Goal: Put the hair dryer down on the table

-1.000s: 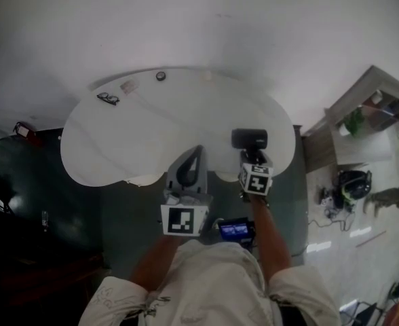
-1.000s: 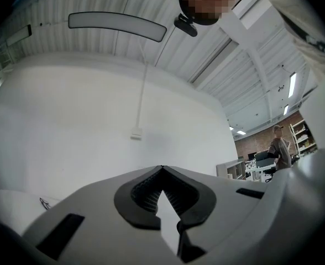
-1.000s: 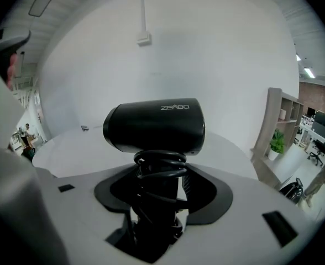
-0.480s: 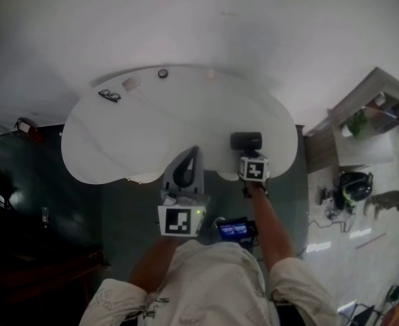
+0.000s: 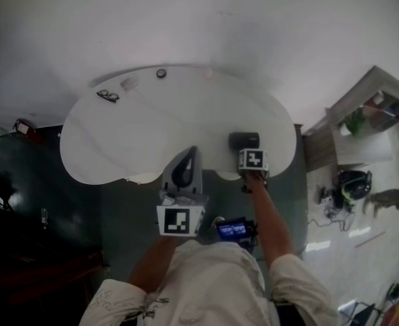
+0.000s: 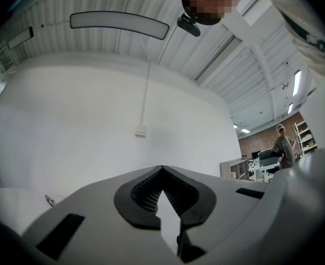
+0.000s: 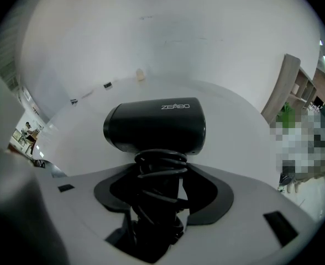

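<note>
A black hair dryer [image 5: 243, 140] is over the right part of the white table [image 5: 131, 134]. My right gripper [image 5: 246, 151] is shut on its handle, which has the black cord wound round it. In the right gripper view the dryer's barrel [image 7: 154, 125] lies crosswise just beyond the right gripper [image 7: 157, 195]. I cannot tell whether the dryer touches the tabletop. My left gripper [image 5: 192, 153] is over the table's near edge, its jaws shut with nothing in them. In the left gripper view the left gripper [image 6: 162, 169] points up at a white wall.
At the table's far side lie a pair of glasses [image 5: 108, 96], a small card [image 5: 127, 83], a dark round object [image 5: 161, 74] and a small pale item [image 5: 208, 74]. A wooden shelf [image 5: 362, 117] stands to the right, with bags and cables [image 5: 352, 185] on the floor.
My right gripper has moved forward, away from my body, carrying the hair dryer further in over the table. The left gripper has barely moved.
</note>
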The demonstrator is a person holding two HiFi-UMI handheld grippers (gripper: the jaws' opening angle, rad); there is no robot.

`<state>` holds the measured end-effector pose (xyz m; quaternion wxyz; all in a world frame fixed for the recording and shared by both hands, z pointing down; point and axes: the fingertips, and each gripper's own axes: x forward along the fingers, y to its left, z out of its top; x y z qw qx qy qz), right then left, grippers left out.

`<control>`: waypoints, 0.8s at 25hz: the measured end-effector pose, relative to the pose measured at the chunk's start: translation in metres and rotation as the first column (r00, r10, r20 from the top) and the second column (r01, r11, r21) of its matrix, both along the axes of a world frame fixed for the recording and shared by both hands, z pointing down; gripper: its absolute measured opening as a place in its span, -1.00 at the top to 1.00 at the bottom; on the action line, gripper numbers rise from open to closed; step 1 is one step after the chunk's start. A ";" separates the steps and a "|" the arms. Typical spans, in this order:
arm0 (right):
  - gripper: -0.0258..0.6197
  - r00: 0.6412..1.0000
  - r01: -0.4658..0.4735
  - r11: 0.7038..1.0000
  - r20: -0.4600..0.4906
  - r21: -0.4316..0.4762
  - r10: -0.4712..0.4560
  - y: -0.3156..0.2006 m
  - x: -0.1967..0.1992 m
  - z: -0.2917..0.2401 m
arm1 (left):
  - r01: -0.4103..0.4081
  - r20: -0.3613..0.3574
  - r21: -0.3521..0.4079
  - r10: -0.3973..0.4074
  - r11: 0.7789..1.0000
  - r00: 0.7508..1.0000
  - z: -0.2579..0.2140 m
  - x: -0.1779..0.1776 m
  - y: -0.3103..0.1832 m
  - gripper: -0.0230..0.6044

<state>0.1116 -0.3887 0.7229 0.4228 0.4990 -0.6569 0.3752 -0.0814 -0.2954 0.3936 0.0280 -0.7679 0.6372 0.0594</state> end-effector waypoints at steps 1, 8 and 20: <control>0.19 1.000 0.004 1.000 0.001 0.005 -0.004 -0.001 -0.001 0.000 | 0.001 -0.005 -0.001 -0.001 1.000 1.000 0.000 0.000 0.000 0.94; 0.18 0.998 0.023 1.000 0.055 0.013 -0.024 -0.001 -0.011 -0.001 | 0.002 -0.017 0.007 -0.002 1.000 1.000 0.000 0.001 0.002 0.94; 0.03 0.997 -0.032 0.999 0.068 0.041 0.030 0.001 -0.007 -0.014 | -0.013 -0.012 -0.005 0.013 1.000 1.000 0.002 0.003 0.002 0.94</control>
